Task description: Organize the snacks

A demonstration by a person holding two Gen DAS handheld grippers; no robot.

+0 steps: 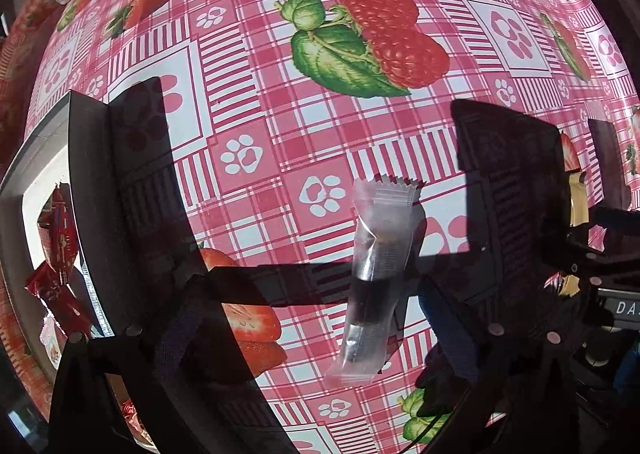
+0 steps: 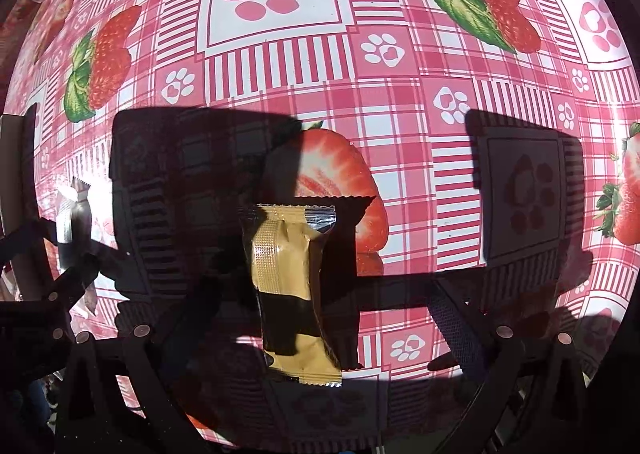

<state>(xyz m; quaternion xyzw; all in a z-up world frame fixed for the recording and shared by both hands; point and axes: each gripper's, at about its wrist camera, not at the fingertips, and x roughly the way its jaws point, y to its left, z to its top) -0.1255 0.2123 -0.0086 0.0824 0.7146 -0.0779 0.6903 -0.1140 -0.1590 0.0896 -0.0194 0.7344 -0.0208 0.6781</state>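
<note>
Two grippers (image 1: 320, 238) (image 2: 304, 238) hang spread, each over a packet: clear sachet (image 1: 374, 282), gold bar (image 2: 292, 286); I judge pickup step, next lower and close

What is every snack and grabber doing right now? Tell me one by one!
Clear packet: lying flat on the tablecloth, sealed, between open fingers, not gripped.
Gold packet: lying flat, sealed, not gripped.
Left gripper: open wide, over the clear packet.
Right gripper: open, over the gold packet.
Tray: holds red packets.
</note>
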